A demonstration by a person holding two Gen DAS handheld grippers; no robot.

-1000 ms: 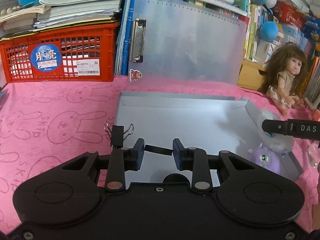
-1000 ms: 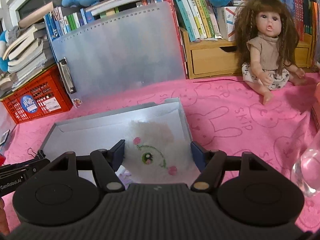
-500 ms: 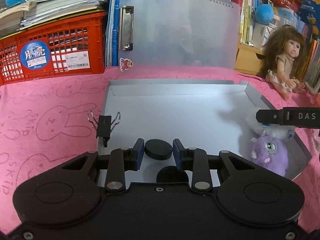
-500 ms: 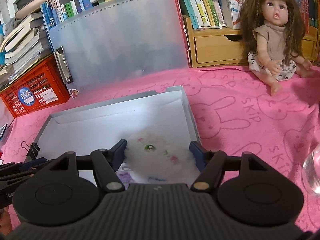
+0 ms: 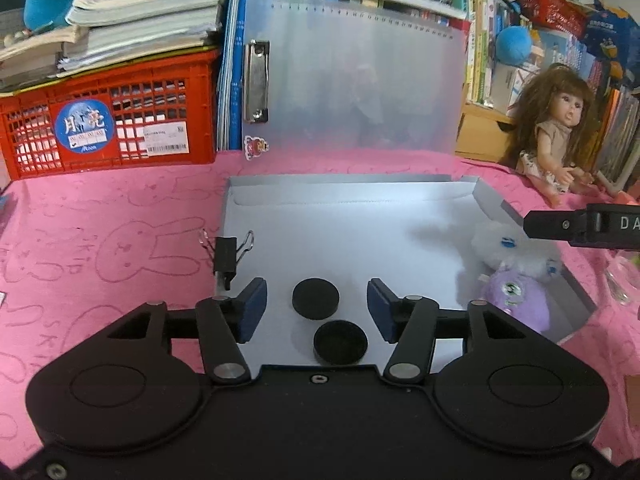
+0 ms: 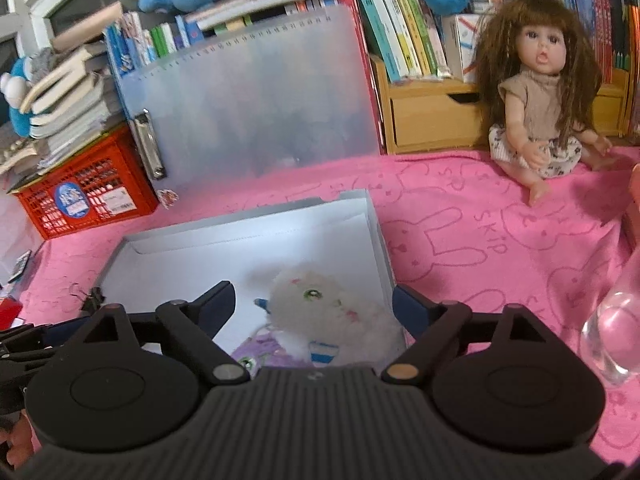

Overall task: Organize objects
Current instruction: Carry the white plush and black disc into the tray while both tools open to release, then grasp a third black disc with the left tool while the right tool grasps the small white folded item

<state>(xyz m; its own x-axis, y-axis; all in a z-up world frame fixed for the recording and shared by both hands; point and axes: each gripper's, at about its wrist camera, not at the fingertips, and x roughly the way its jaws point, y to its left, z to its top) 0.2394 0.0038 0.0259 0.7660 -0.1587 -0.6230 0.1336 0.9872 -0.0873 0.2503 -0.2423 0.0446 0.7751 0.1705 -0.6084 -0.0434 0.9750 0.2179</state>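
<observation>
A shallow grey box (image 5: 344,196) lies open on the pink cloth, also in the right wrist view (image 6: 256,224). Two black round discs (image 5: 315,297) (image 5: 340,341) lie at its near edge. My left gripper (image 5: 316,307) is open and empty above them. A white plush toy (image 5: 504,246) and a purple plush toy (image 5: 514,300) lie in the box's right end. My right gripper (image 6: 314,306) is open above the white plush (image 6: 324,312), apart from it; the purple plush (image 6: 260,350) peeks out below. A black binder clip (image 5: 226,254) grips the box's left rim.
A frosted clipboard (image 5: 356,72) leans on books behind the box. A red crate (image 5: 108,120) with stacked books stands at the back left. A doll (image 6: 540,92) sits at the back right. A clear glass object (image 6: 616,332) stands at the right edge.
My left gripper opened and let go of a black disc, which now lies in the box. My right gripper opened, released the white plush into the box and drew back.
</observation>
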